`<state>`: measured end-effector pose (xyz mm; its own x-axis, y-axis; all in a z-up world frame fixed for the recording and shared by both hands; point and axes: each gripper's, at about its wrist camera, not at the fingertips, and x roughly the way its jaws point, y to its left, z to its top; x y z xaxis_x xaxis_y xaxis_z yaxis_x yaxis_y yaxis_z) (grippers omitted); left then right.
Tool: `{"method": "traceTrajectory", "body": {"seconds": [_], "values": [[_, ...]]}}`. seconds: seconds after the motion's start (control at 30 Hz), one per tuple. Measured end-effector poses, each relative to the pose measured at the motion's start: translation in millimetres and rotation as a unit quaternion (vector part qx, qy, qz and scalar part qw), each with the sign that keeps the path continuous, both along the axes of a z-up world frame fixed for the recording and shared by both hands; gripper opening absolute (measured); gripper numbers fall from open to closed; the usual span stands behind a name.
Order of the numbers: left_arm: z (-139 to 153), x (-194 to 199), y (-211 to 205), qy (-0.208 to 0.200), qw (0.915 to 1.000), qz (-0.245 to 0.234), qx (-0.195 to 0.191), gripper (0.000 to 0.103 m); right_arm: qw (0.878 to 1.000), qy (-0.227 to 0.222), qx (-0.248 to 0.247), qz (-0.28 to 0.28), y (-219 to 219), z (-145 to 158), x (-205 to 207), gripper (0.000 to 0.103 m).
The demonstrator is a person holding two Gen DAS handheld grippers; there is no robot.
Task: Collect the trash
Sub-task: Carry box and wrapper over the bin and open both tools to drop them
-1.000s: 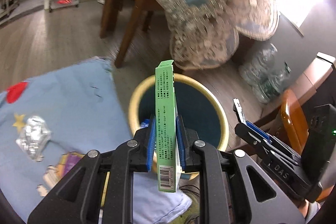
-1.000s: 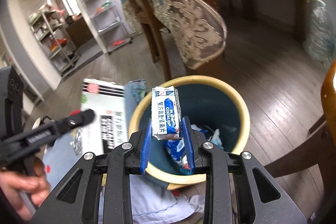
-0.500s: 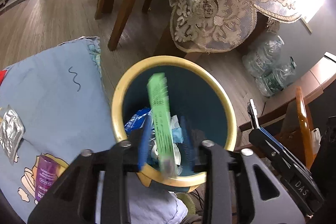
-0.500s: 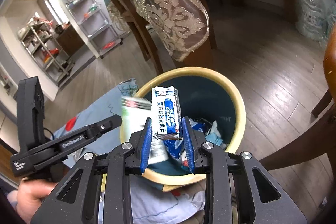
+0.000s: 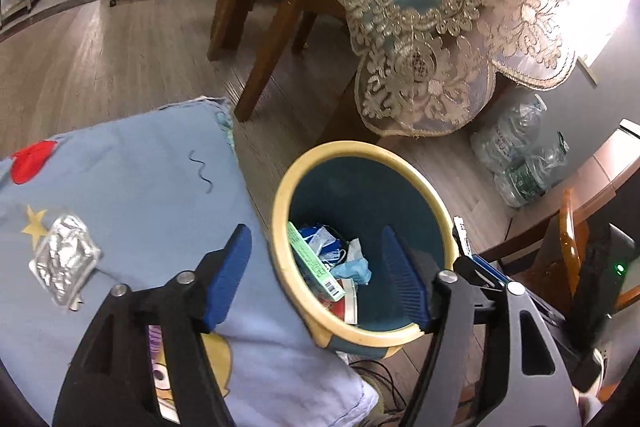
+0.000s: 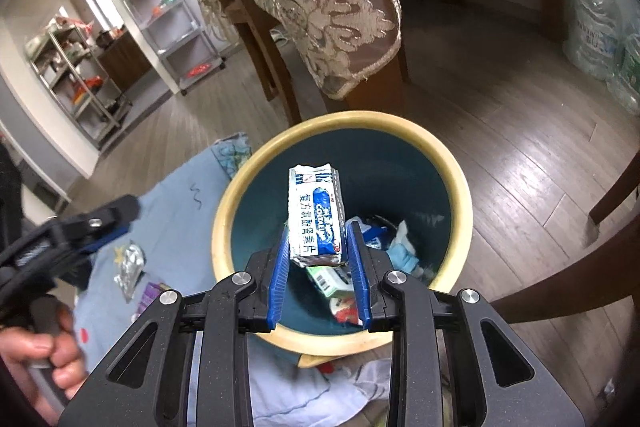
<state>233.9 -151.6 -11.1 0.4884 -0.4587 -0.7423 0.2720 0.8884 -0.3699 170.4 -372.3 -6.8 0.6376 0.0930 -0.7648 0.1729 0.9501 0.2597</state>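
A round bin point(image 5: 280, 227) point(image 6: 460, 183) with a cream rim and dark teal inside stands on the floor beside the blue cloth. The green box point(image 5: 314, 261) point(image 6: 326, 281) lies inside it among other trash. My left gripper point(image 5: 316, 249) hangs over the bin's near-left rim, its jaws opening, nothing between them. My right gripper point(image 6: 318, 233) is shut on a white and blue medicine packet point(image 6: 316, 215), held upright over the bin's mouth. A silver blister pack point(image 5: 64, 257) point(image 6: 130, 267) lies on the cloth to the left.
A blue cartoon-print cloth point(image 5: 140, 187) covers the surface left of the bin. A purple wrapper point(image 6: 150, 297) lies on it. Wooden chair legs point(image 5: 264, 39) and a lace tablecloth point(image 5: 420, 75) stand behind the bin. Water bottles point(image 5: 516, 155) sit at the right. A hand point(image 6: 44, 359) holds the left gripper's grip.
The left gripper let go of the green box, which fell into the bin, and its jaws spread wide. The right gripper kept its packet and sank slightly over the bin.
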Motion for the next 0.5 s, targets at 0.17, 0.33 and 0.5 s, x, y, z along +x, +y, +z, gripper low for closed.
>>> {"method": "traceTrajectory", "body": {"seconds": [0.17,0.33,0.5], "values": [[4.3,-5.6,22.5,-0.008,0.9999,0.01,0.007,0.08,1.0,0.007,-0.01,-0.005,-0.1,-3.3,2.6,0.031],[10.3,-13.2,45.0,-0.023,0.9996,0.017,0.001,0.089,1.0,0.008,-0.013,-0.01,0.0,-3.0,2.1,0.049],[15.3,-19.8,60.7,-0.039,0.9986,0.03,0.018,0.093,0.999,-0.007,-0.033,-0.013,4.5,4.2,-1.0,0.076]]}}
